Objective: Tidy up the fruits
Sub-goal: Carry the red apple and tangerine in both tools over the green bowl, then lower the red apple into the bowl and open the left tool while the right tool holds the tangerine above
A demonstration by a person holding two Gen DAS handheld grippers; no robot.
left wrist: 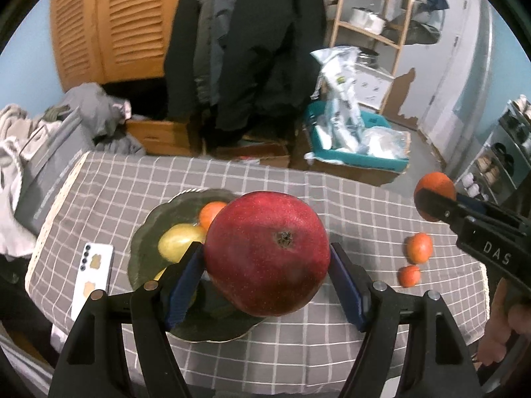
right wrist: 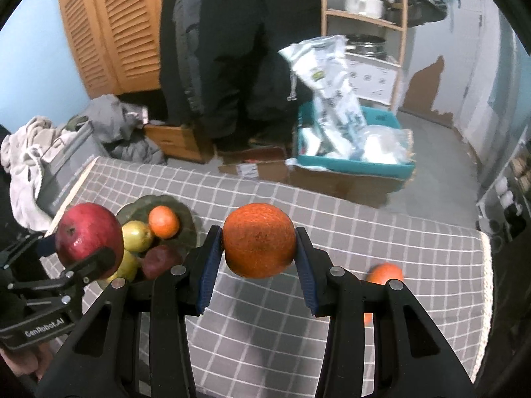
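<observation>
My left gripper (left wrist: 267, 265) is shut on a big red pomegranate (left wrist: 267, 253) and holds it above a dark green leaf-shaped plate (left wrist: 146, 238). The plate holds a small orange (left wrist: 210, 214) and a yellow-green fruit (left wrist: 179, 242); the right wrist view also shows a dark red fruit (right wrist: 161, 260) on the plate (right wrist: 187, 215). My right gripper (right wrist: 259, 258) is shut on a large orange (right wrist: 259, 243), held above the cloth right of the plate. It shows in the left wrist view (left wrist: 434, 187) at the right. Two small oranges (left wrist: 419, 247) (left wrist: 410, 275) lie on the cloth at the right.
A white phone (left wrist: 93, 275) lies face down on the grey checked tablecloth (left wrist: 265, 172) left of the plate. Beyond the table's far edge are cardboard boxes, a teal bin (left wrist: 358, 152) with bags, hanging dark coats, a wooden shelf and a pile of clothes at the left.
</observation>
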